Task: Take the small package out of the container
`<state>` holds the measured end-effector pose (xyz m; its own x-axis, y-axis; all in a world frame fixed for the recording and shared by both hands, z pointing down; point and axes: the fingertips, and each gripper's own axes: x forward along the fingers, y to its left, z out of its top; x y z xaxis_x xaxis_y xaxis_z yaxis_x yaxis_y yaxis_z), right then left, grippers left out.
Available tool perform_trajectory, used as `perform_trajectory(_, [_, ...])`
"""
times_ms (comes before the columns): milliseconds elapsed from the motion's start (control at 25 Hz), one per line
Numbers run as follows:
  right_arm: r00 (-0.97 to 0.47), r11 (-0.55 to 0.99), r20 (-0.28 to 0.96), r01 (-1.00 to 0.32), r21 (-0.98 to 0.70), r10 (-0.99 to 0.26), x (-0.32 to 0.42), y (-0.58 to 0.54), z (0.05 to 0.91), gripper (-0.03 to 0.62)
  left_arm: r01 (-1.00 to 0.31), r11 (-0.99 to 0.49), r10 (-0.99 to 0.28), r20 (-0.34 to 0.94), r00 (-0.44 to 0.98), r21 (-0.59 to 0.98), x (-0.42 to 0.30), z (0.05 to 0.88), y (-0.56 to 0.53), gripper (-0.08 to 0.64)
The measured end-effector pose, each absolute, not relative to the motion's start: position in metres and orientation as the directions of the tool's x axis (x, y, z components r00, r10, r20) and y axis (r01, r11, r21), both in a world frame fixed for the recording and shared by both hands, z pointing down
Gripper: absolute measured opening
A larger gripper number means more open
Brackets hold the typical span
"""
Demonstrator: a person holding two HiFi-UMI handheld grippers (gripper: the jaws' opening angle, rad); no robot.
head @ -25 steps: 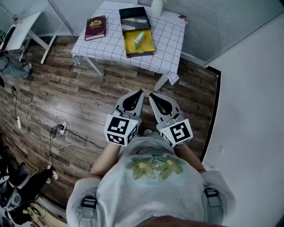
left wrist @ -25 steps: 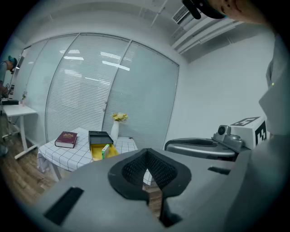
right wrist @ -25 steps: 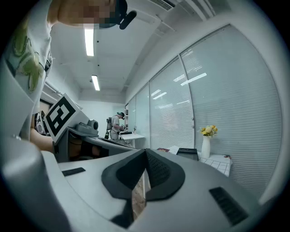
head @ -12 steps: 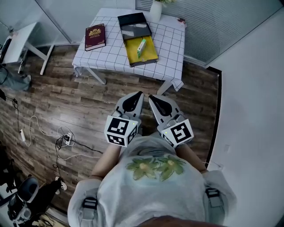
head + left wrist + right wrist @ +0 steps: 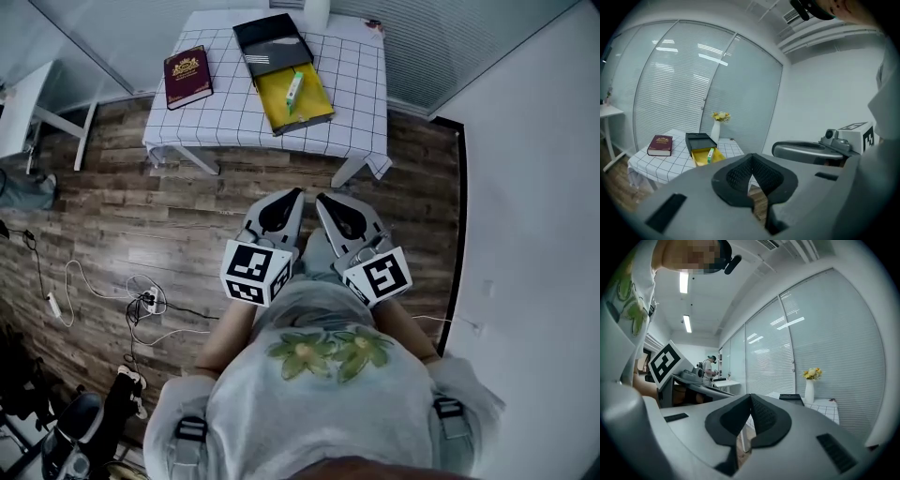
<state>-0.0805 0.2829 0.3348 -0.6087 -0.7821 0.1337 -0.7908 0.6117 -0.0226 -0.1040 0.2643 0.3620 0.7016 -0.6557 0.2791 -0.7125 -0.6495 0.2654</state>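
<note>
The container, a shallow yellow tray (image 5: 291, 97) with a black lid part (image 5: 272, 44) behind it, lies on a checked-cloth table (image 5: 356, 103) far ahead. Inside it lies the small package (image 5: 293, 87), green and white; it also shows in the left gripper view (image 5: 709, 155). My left gripper (image 5: 298, 194) and right gripper (image 5: 319, 199) are held side by side close to my body, well short of the table. Both are shut with nothing in them, as the left gripper (image 5: 751, 161) and right gripper (image 5: 751, 401) show in their own views.
A dark red book (image 5: 187, 77) lies at the table's left, and a white vase (image 5: 716, 131) with flowers stands at its far edge. Wood floor lies between me and the table, with cables (image 5: 141, 300) at left. A white wall (image 5: 534, 234) runs along the right. A person (image 5: 708, 365) stands far off.
I have stepped forward over the floor toward the table, carrying both grippers along. The cables slid down the head view. Both grippers stayed shut and empty.
</note>
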Motion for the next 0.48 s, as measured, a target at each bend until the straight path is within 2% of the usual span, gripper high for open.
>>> perform_trajectory(480, [-0.587, 0.589, 0.163, -0.807, -0.039, -0.793, -0.079, 0.248, 0.348, 0.008, -0.702, -0.655, -0.636, 0.297, 0.712, 0.28, -0.111, 0.371, 0.227, 0.008])
